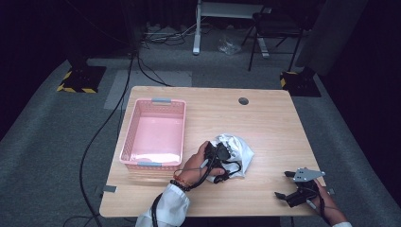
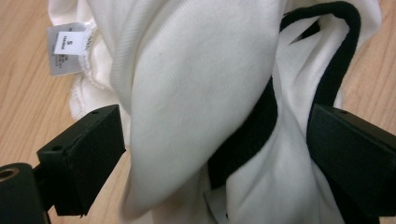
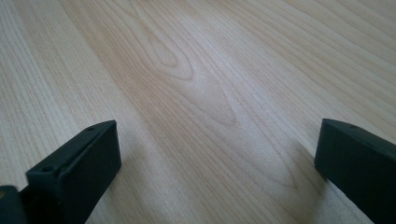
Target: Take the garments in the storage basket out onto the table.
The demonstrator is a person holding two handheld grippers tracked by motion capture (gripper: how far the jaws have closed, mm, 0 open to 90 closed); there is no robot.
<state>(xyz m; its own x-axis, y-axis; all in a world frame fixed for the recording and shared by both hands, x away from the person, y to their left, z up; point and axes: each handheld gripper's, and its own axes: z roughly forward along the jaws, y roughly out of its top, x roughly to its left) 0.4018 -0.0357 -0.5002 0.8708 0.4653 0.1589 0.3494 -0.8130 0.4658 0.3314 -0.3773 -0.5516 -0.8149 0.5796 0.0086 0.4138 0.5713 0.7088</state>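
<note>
Spreading across the middle of the scene, a pale wooden worktop (image 1: 265,123) carries a pink plastic basket (image 1: 155,135) at its left side, empty and standing just beside the work, seemingly placed there to receive laundry. Near the front centre lies a crumpled white garment (image 1: 236,150) with black trim (image 2: 336,60), bunched in a loose heap and apart from the basket. The person's left claw (image 1: 218,163) is pushed into that heap: in the left gripper view its jaws stand wide apart on either side of a thick white fold, not yet closed on it, apparently lined up to pinch enough cloth for a lift. A small size label (image 2: 67,46) is sewn at the garment's edge, turned up toward the camera. At the front right corner the right claw (image 1: 289,184) hangs low over bare wood, well apart from the garment; its jaws too are spread with nothing between them, probably kept out of the way until a second hold is needed.
</note>
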